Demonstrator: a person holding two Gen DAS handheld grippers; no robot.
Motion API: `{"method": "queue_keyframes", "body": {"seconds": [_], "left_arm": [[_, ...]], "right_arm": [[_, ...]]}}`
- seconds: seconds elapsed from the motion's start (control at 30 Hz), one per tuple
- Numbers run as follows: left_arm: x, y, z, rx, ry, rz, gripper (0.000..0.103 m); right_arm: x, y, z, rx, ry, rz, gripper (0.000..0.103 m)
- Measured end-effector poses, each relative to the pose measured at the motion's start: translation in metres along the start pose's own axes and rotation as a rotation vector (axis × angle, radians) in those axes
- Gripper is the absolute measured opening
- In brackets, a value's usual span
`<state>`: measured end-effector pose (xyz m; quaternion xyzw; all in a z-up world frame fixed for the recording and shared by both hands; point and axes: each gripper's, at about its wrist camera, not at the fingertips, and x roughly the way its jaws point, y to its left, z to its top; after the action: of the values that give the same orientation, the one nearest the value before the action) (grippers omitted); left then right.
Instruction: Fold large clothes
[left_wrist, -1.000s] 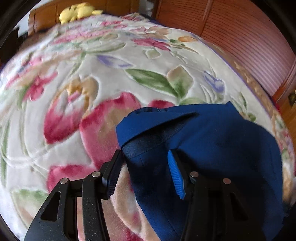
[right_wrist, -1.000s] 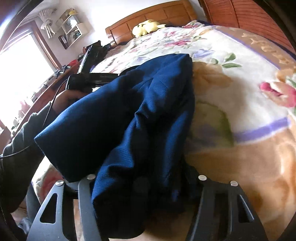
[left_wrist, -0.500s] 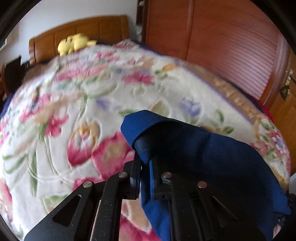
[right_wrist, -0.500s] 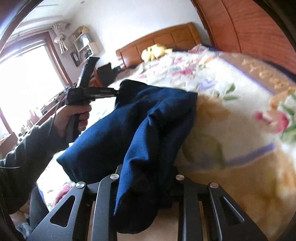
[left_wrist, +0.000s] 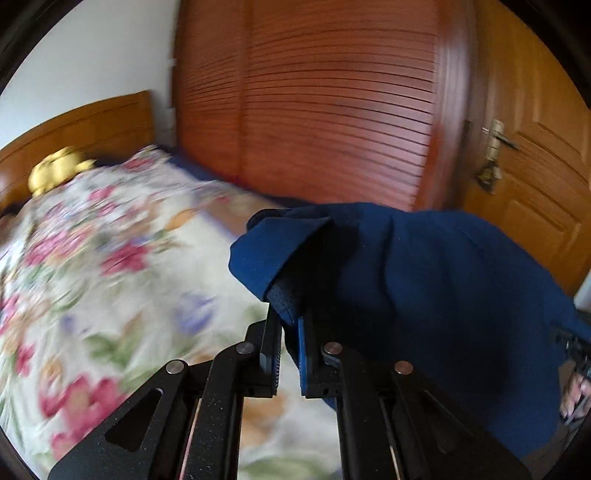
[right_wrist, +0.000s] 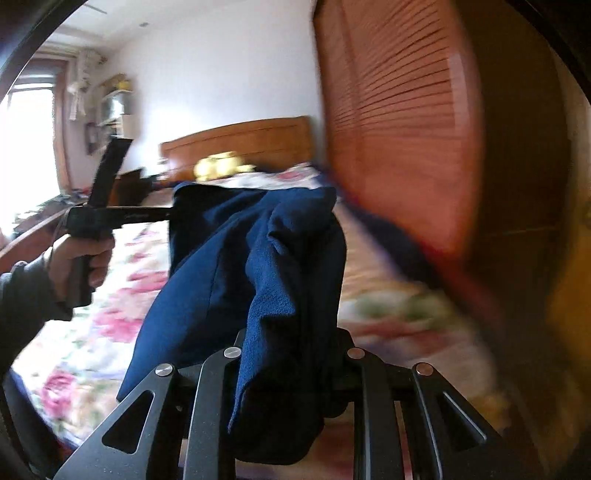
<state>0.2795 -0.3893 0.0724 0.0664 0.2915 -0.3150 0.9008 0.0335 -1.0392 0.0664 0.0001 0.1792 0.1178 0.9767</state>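
Observation:
A dark blue garment hangs in the air between both grippers above the bed. My left gripper is shut on its hemmed edge. In the right wrist view the garment drapes down over my right gripper, which is shut on a bunched fold; its fingertips are hidden by cloth. The left gripper and the hand holding it show at the left of the right wrist view, pinching the garment's far corner.
The bed with a floral blanket lies below. A yellow plush toy sits by the wooden headboard. A louvred wardrobe and a door stand to the right.
My left gripper closed on the garment's edge, and both grippers lifted the garment off the bed and tilted up toward the wardrobe and walls.

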Motion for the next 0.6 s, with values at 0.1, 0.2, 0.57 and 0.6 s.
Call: {"method": "queue_keyframes", "body": {"seconds": [0.1, 0.2, 0.57, 0.6], "left_arm": [[0.033, -0.049, 0.023, 0.041, 0.017, -0.06, 0.008], [0.076, -0.092, 0.032, 0.112, 0.077, -0.089, 0.01], [0.097, -0.105, -0.027, 0.22, 0.198, -0.147, 0.031], [0.091, -0.101, -0.031, 0.224, 0.194, -0.152, 0.032]], "right_arm": [[-0.021, -0.047, 0.001, 0.005, 0.002, -0.104, 0.021], [-0.023, -0.088, -0.013, 0.05, 0.047, -0.184, 0.022], [0.005, -0.141, -0.068, 0.153, 0.132, -0.535, 0.054], [0.0, -0.132, -0.063, 0.139, 0.101, -0.549, 0.06]]}}
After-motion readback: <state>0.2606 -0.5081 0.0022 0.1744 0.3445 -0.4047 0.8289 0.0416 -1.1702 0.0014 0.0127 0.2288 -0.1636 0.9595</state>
